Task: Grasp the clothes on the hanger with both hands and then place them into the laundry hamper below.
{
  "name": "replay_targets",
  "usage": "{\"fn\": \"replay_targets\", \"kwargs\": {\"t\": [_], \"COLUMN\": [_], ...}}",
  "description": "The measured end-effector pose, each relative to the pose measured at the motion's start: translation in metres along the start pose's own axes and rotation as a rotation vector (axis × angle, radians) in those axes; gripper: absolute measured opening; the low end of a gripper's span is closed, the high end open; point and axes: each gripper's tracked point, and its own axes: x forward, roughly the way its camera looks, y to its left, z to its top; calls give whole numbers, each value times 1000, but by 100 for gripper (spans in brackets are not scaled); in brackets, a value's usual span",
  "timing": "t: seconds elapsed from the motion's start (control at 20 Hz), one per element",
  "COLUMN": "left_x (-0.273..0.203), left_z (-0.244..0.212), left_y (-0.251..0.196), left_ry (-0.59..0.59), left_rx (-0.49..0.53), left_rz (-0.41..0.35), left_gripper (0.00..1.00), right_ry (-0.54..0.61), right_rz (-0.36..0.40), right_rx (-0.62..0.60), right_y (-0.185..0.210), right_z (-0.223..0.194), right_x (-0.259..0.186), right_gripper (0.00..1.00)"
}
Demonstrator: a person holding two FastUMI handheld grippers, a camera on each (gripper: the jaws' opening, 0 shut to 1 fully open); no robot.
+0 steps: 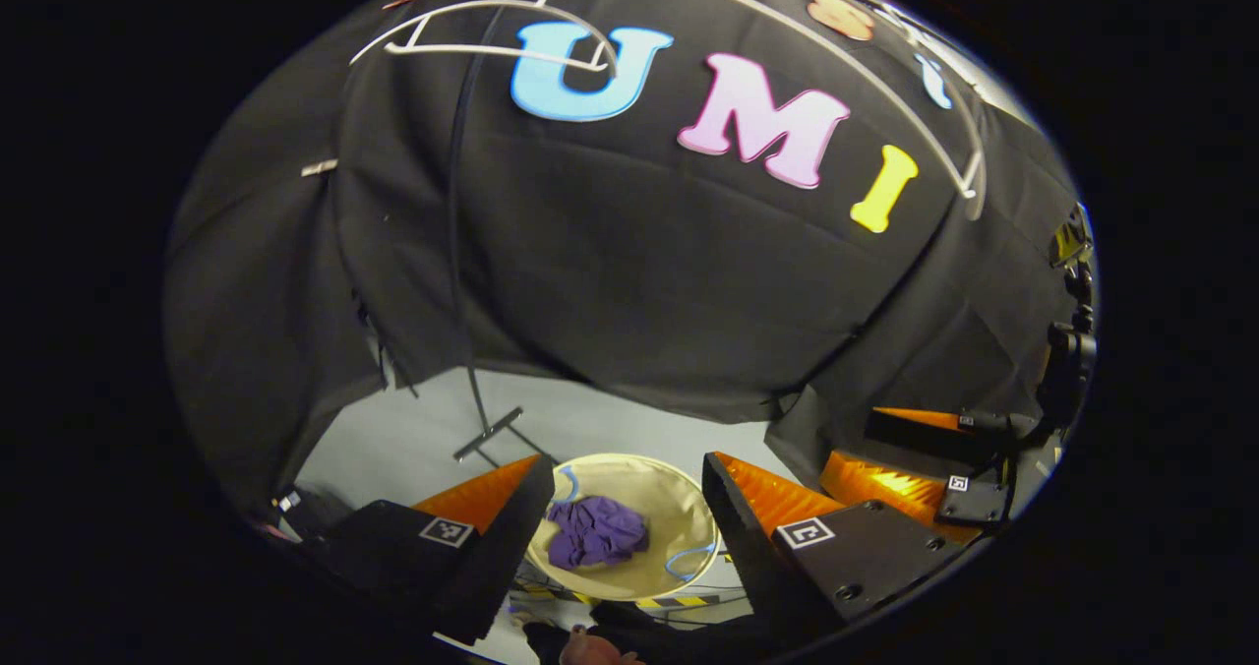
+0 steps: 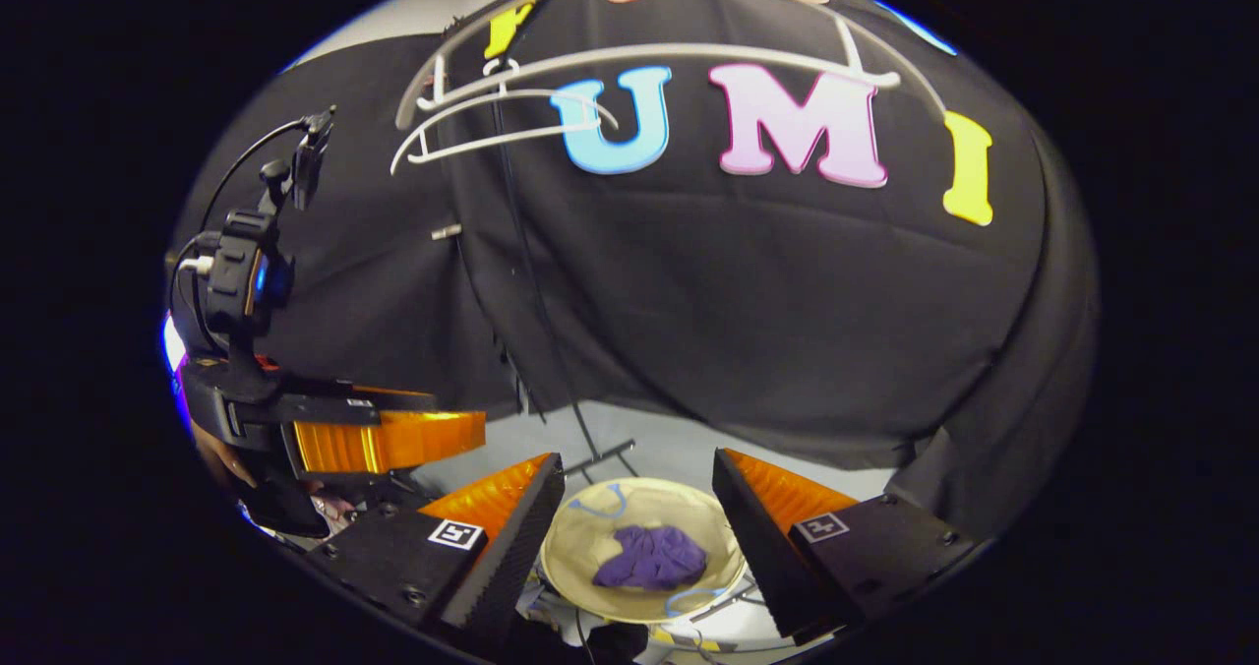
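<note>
A purple garment [image 1: 595, 532] lies crumpled inside the round beige laundry hamper [image 1: 684, 488] on the floor below. My left gripper [image 1: 628, 460] hangs open above it, with nothing between its fingers. In the right gripper view the same garment [image 2: 651, 557] rests in the hamper [image 2: 570, 547], framed by my open, empty right gripper [image 2: 637, 456]. A bare white hanger [image 1: 492, 40] hangs on the rail high up, also seen as the hanger [image 2: 492, 119] from the right. The right gripper [image 1: 854, 437] shows open at the right of the left gripper view. One finger [image 2: 393, 441] of the left gripper shows at the left.
A thin black rack pole [image 1: 457, 252] runs down to a metal foot [image 1: 489, 434] on the pale grey floor behind the hamper. A white rail [image 1: 885, 94] arches overhead. Yellow-and-black tape [image 1: 679, 601] lies by the hamper's near side. A person's hand [image 1: 590, 650] shows at the bottom.
</note>
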Motion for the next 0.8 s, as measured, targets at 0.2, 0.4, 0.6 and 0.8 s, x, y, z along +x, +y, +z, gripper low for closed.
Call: {"fn": "replay_targets", "kwargs": {"t": [0.2,0.4,0.6,0.8], "left_x": [-43,-85,-145,-209], "left_z": [59,91,124,141], "left_y": [-16,-25,-29,-27], "left_ry": [-179,-339,-496,-677], "left_rx": [86,150,159,200], "left_rz": [-74,-138,-186,-182], "left_gripper": [96,95,92,92], "right_ry": [-173,-351,-522,-642], "right_rz": [-52,-127,-176,-233], "right_rx": [9,10,30,1], "right_y": [11,19,35,58], "right_z": [54,109,151,165], "right_x": [-32,-72,-137,-184], "right_gripper": [99,98,100,100]}}
